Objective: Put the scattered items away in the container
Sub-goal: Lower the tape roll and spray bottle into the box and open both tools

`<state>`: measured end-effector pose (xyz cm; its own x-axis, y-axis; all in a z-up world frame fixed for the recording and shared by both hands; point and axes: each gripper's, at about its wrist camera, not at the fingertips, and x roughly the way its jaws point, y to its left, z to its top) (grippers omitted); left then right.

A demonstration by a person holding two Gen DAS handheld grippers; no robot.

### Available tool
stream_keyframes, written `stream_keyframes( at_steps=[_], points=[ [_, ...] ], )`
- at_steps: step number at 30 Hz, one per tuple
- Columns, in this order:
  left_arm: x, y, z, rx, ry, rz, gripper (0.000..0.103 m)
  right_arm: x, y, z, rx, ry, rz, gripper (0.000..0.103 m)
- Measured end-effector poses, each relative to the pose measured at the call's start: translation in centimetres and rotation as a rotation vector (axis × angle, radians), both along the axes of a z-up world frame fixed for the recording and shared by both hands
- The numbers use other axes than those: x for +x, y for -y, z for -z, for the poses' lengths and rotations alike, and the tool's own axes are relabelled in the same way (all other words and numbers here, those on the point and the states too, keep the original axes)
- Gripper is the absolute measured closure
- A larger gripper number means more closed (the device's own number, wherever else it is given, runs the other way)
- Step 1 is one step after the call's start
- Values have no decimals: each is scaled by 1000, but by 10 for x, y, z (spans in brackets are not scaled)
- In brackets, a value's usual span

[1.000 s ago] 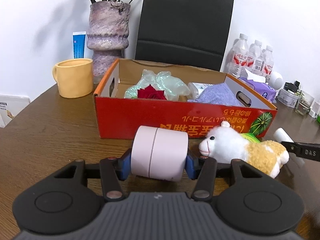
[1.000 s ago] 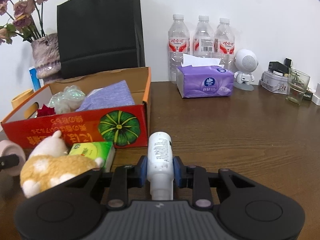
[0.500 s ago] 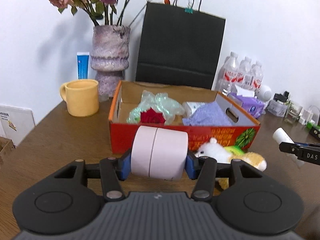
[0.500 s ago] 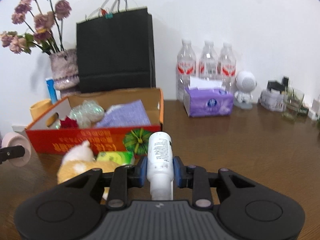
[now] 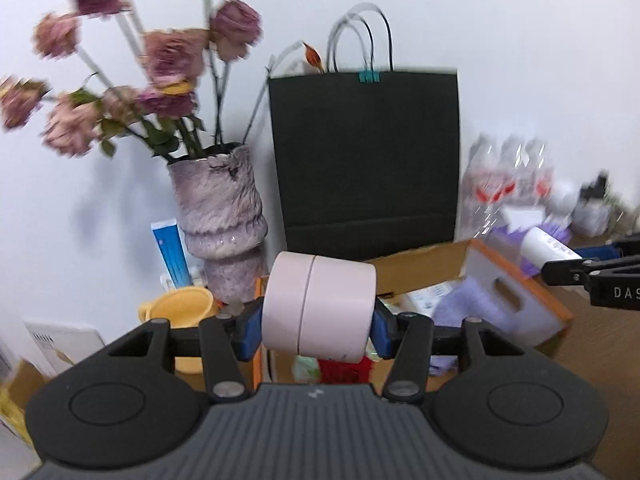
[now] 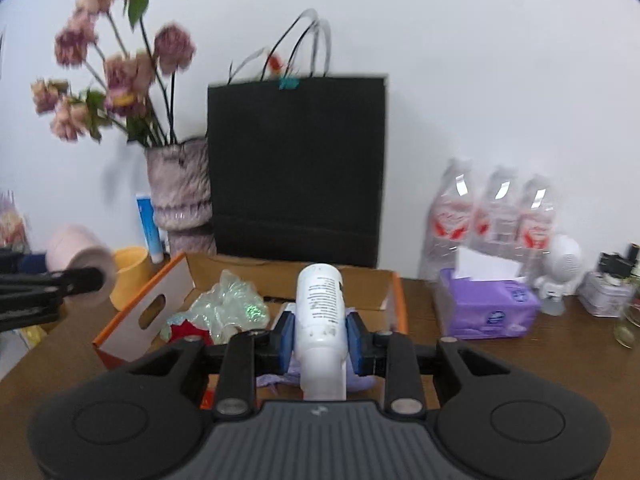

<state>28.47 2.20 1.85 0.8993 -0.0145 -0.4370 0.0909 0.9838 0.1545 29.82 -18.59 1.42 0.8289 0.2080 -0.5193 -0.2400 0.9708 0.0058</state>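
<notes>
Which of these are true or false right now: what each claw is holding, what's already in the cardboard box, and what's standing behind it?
1. The left claw is clamped on a pink cylinder. True.
2. The right claw is open with nothing in it. False: it is shut on a white bottle.
3. The cardboard box already holds a red rose and a purple cloth. True.
4. A white paper bag stands behind the box. False: the black paper bag stands there.
5. The yellow mug lies inside the box. False: it sits outside, beside the box's left end.
</notes>
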Motion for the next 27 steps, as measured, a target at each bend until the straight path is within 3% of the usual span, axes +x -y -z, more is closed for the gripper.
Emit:
stream_keyframes(
  at_steps=[4,12,15,20,25,27],
  points=[
    [40,8,24,107,-79,5,50,37,-11,27,9,-87,-8,77],
    [82,31,77,510,-166,85,50,74,-18,74,-9,-157,0,77],
    [81,39,93,606,-201,143,50,79,-17,85,-13,-175,0,77],
    [85,39,97,615,-219,165,50,81,-20,91,-29,-188,-7,77],
    [83,47,97,658,-201,169,46,82,-12,88,21,-204,10,75],
    [81,50,94,658,-183,162,43,76,-8,83,39,-193,13,66]
  ],
)
